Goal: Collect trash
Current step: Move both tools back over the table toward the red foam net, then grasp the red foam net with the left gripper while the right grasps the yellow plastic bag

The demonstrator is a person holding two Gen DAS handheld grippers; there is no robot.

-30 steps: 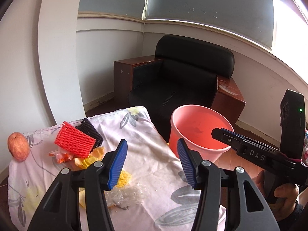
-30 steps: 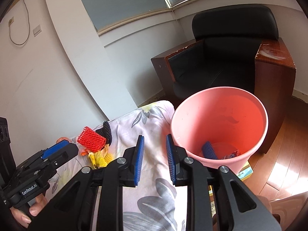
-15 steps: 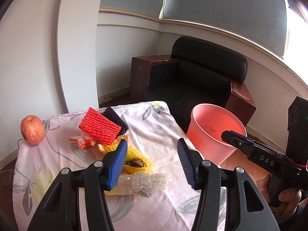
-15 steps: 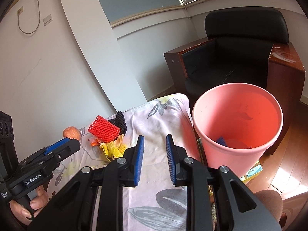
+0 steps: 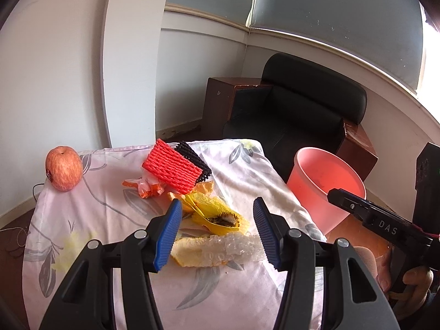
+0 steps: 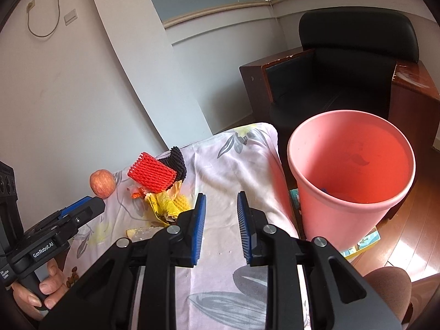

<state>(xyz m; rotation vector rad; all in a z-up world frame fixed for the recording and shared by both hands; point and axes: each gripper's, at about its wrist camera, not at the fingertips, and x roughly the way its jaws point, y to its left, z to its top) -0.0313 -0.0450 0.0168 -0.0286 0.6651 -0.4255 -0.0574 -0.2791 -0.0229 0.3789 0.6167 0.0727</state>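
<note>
A pile of trash lies on a flowered cloth point(image 5: 242, 170): a red foam net point(image 5: 172, 171), a black foam net point(image 5: 194, 156), an orange wrapper point(image 5: 143, 187), a yellow wrapper point(image 5: 217, 214) and a strip of bubble wrap point(image 5: 228, 249). My left gripper point(image 5: 217, 233) is open and empty, just above the bubble wrap. My right gripper point(image 6: 220, 228) is open and empty over the cloth, right of the pile. A pink bucket point(image 6: 352, 176) stands to the right of the table, with a blue scrap inside.
An apple point(image 5: 63, 168) sits at the cloth's far left corner. A black armchair point(image 5: 299, 115) with wooden sides stands behind the bucket. A white wall and pillar are behind the table. A coloured box point(image 6: 360, 244) lies on the floor beside the bucket.
My left gripper has swung left, from facing the bucket to over the trash pile. My right gripper has drawn back from the bucket, still open.
</note>
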